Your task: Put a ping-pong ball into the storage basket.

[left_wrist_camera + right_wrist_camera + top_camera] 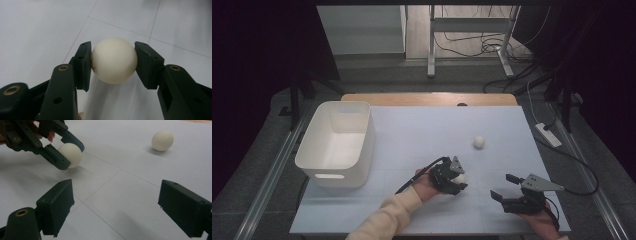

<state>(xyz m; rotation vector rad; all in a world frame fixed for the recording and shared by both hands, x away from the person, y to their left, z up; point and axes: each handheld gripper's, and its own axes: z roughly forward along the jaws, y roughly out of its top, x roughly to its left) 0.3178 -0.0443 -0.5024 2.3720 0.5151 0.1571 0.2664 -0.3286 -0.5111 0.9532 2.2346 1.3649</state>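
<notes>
The white ball (114,60) is clenched between the pads of the left claw (458,181) just above the counter (422,130), the white bin (337,142) lying well off to its left, while the right claw (503,189) is held released nearby.

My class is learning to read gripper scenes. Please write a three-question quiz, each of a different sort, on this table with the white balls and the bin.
1. True or false: the left gripper is shut on a smooth cream-white round ball.
2. The right gripper has its jaws: A) closed on a ball, B) open with nothing between them, C) inside the bin.
3. Fill in: the second small white ball lies loose on the pale blue tabletop, while the white rectangular plastic bin with a handle slot stands at the table's ____ side in the high view.

Key: 1 true; 2 B; 3 left.
</notes>
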